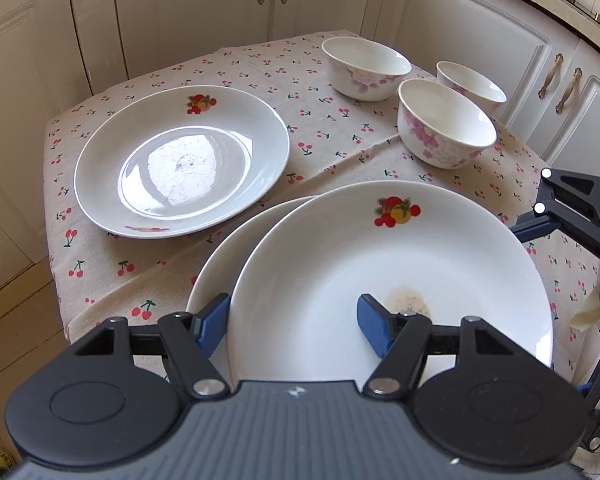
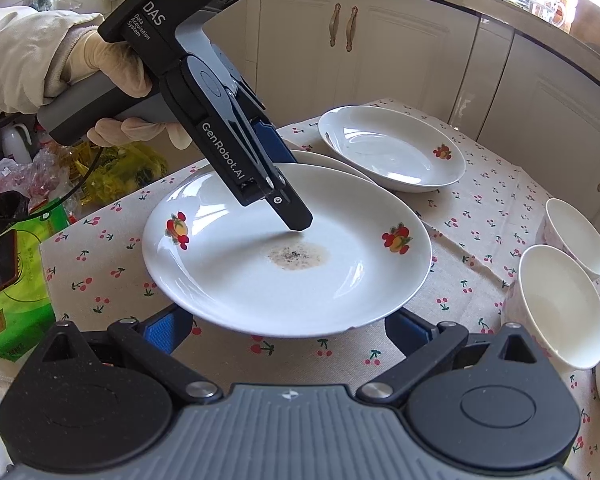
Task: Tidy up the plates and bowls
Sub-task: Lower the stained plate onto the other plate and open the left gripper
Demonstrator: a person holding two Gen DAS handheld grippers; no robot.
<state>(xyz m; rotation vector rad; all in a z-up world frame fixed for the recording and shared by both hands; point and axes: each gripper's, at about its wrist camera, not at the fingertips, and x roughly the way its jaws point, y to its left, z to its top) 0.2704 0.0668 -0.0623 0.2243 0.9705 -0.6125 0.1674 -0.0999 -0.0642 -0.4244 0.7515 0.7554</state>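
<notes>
Our left tongs [image 1: 294, 326] are clenched on the near rim of the stained plate [image 1: 400, 272], which rests on a second plate [image 1: 220, 264] at the near edge of the desk [image 1: 308, 132]; the right tongs [image 2: 290, 330] stand released, blue pads either side of that plate's rim without pressing. We judge the stacking barely begun: the third plate [image 1: 180, 164] still lies alone at far left. The three bowls [image 1: 444, 124] at far right remain unstacked.

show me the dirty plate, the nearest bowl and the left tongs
dirty plate [image 2: 300, 258]: right wrist view, on the brown stain in its well
nearest bowl [image 2: 556, 304]: right wrist view, inside wall
left tongs [image 1: 296, 324]: left wrist view, midway between the blue fingertips
</notes>
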